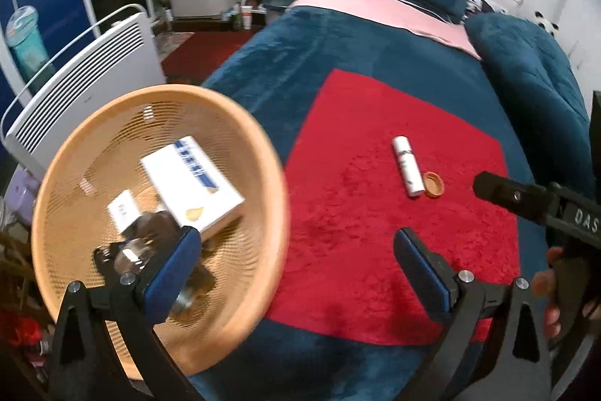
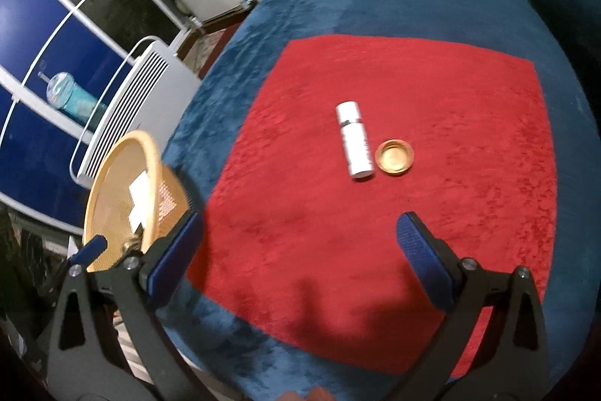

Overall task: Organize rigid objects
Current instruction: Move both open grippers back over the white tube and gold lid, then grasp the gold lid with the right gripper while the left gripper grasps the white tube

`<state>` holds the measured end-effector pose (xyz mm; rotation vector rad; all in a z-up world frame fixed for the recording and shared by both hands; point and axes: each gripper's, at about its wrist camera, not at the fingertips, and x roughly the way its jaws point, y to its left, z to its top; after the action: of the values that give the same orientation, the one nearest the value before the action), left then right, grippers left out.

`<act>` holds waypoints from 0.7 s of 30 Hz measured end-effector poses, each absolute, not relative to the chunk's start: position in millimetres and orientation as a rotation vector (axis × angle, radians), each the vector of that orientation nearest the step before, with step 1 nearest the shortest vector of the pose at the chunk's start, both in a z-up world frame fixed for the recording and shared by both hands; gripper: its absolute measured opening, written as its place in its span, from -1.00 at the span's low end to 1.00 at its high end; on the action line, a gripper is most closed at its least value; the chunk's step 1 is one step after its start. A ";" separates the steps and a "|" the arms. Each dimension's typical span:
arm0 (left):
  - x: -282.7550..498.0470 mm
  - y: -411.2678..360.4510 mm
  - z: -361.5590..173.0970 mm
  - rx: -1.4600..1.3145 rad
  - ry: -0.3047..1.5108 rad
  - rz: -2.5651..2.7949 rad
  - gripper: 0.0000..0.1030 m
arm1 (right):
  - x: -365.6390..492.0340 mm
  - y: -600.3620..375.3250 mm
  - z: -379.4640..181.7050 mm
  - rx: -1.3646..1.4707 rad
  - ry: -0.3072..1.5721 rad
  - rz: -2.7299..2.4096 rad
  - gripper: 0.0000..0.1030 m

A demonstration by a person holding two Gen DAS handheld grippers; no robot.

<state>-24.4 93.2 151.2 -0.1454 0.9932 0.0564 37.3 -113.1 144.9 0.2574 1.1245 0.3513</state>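
White tube [image 2: 354, 140] and gold cap [image 2: 395, 157], touching, on red mat [image 2: 469, 93], at twelve o'clock from right gripper [image 2: 296, 245]; both claws wide, empty. Basket [image 1: 56, 198] at nine o'clock, part-filled. Next, likely: advance, straddle tube, close.

The left gripper [image 1: 296, 262] has its two blue-padded fingers [image 1: 171, 273] spread wide apart with nothing between them. The right gripper [image 2: 298, 250] is likewise spread wide and empty. The person's right hand [image 1: 556, 292] grips the right gripper's black handle.
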 end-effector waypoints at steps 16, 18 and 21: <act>4.5 41.8 127.1 -0.076 1.042 -0.055 0.99 | 63.7 -152.3 107.6 0.304 1.180 0.235 1.00; 8.8 37.3 123.5 -0.067 1.046 -0.063 0.99 | 69.1 -155.3 101.4 0.311 1.193 0.223 1.00; 16.2 31.4 117.4 -0.065 1.054 -0.080 0.99 | 79.1 -158.6 92.0 0.311 1.205 0.204 1.00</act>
<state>16.2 31.4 117.4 -0.0652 1.0536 -0.0805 79.1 -158.6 92.0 0.3113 1.2049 0.2042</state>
